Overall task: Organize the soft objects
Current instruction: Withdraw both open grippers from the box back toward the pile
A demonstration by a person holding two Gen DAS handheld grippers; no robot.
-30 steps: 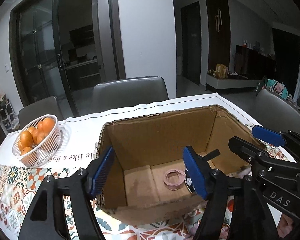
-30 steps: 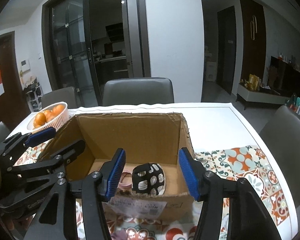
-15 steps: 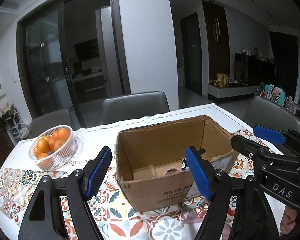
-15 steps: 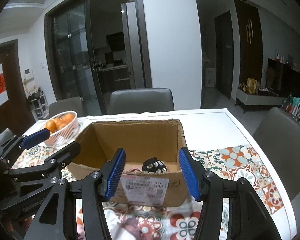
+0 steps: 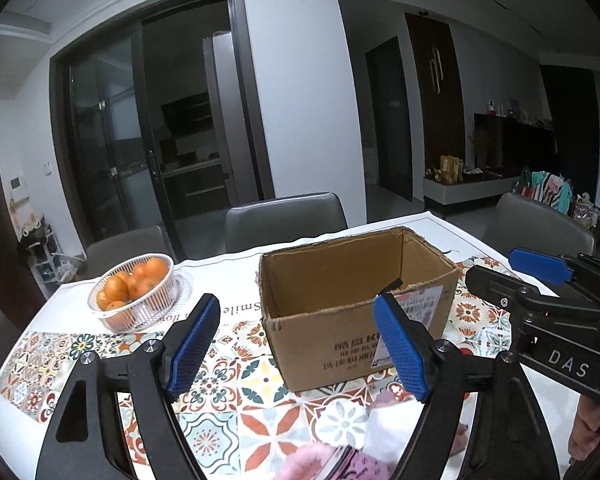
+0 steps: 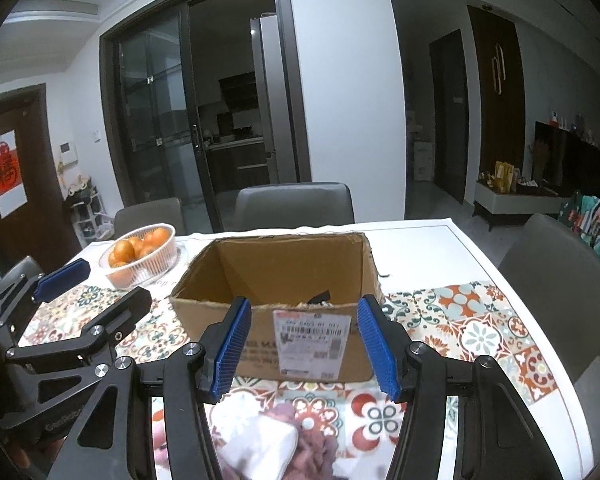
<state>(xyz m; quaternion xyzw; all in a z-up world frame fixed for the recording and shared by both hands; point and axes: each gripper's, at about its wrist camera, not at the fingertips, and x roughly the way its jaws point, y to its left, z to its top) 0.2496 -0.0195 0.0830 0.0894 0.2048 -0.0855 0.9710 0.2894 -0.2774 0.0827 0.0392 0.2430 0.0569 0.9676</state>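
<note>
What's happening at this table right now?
A person holds a gripper in each hand over the patterned table. The left gripper, jaws just opening, and the right gripper are both empty, facing the cardboard box. Soft items lie on the near edge, not yet picked. A basket of oranges sits aside.

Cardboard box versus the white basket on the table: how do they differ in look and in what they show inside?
The cardboard box is brown, straight-sided and carries a printed label; the white basket is round with slotted walls. The basket is plainly full of oranges; the box shows only a dark scrap at its near rim, its floor hidden. The box sits nearer both grippers, the basket farther back on the left. Both are open-topped and rest on the table.
</note>
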